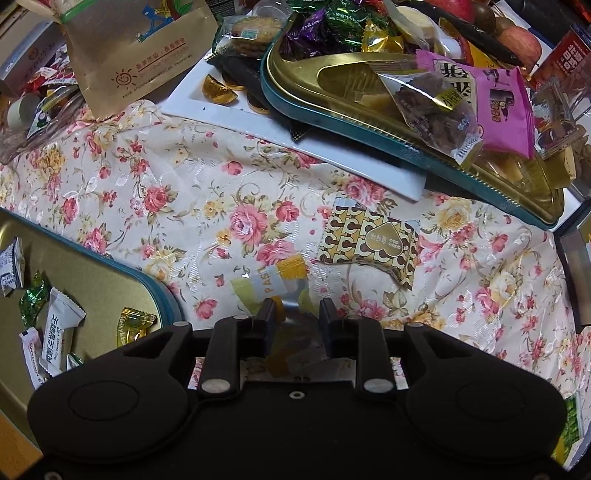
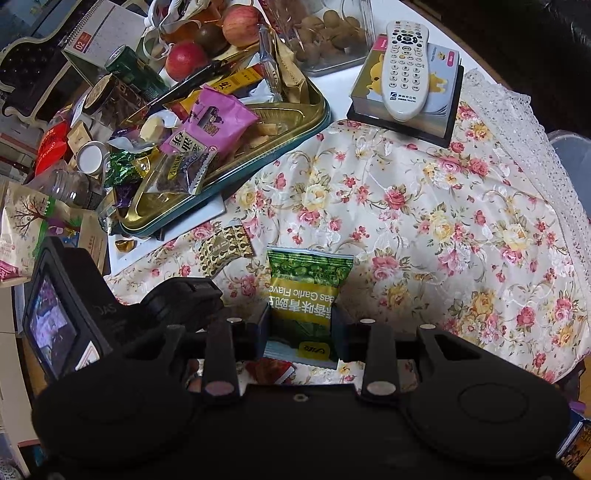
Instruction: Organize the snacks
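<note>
My left gripper (image 1: 297, 308) is shut on a clear and yellow pastry packet (image 1: 271, 282), held just above the floral cloth. A brown and gold patterned packet (image 1: 369, 243) lies on the cloth ahead of it and shows in the right wrist view (image 2: 223, 251) too. A gold tray with a teal rim (image 1: 110, 291) holding several small sweets sits at the lower left. My right gripper (image 2: 301, 314) is shut on a green garlic-pea packet (image 2: 306, 288). A second gold tray (image 2: 295, 122) piled with snacks lies at the back; it also shows in the left wrist view (image 1: 332, 66).
A white board (image 1: 229, 110) lies under the full tray. A paper bag (image 1: 136, 51) stands at the back left. A remote (image 2: 406, 66) rests on a notebook at the back right. Apples (image 2: 240, 22), jars and a nut container crowd the far edge. The left gripper's body (image 2: 74, 306) is at my left.
</note>
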`<control>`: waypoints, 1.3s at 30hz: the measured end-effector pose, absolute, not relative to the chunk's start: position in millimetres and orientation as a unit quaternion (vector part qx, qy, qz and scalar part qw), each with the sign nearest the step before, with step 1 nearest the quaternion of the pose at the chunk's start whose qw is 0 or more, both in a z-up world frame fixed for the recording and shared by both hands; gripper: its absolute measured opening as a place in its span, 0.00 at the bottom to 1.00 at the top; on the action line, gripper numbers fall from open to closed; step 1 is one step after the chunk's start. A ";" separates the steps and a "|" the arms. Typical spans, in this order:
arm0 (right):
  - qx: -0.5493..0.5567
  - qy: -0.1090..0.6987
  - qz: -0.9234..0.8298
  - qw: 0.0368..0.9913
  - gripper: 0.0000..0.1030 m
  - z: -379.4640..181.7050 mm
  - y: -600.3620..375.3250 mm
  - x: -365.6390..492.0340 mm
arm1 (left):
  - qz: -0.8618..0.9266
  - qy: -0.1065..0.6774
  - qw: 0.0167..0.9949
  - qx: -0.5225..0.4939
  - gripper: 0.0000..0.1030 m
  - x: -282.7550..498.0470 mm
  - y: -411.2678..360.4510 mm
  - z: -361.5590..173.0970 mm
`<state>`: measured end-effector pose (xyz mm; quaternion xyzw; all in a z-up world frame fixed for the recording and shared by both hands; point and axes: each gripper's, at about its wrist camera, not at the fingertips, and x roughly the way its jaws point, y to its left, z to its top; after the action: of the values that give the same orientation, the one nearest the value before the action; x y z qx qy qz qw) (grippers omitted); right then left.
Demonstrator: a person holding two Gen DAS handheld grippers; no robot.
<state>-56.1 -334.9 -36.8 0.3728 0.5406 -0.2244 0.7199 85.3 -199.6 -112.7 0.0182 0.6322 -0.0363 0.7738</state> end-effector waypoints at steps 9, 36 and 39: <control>0.373 0.546 -0.222 0.717 0.36 -38.7 -337.5 -58.0 | -0.028 0.628 0.777 -0.019 0.37 87.9 -192.5 -110.9; 0.396 0.542 -0.218 0.709 0.36 -38.8 -346.1 -61.8 | -0.030 0.638 0.769 -0.039 0.21 85.9 -188.2 -107.8; 0.397 0.542 -0.216 0.709 0.36 -38.9 -346.2 -61.6 | -0.029 0.634 0.773 -0.031 0.23 86.8 -192.0 -109.5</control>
<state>-61.6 -346.2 -38.9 0.3971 0.5417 -0.2160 0.7087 86.8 -192.0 -109.5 -0.0312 0.6335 -0.0287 0.7725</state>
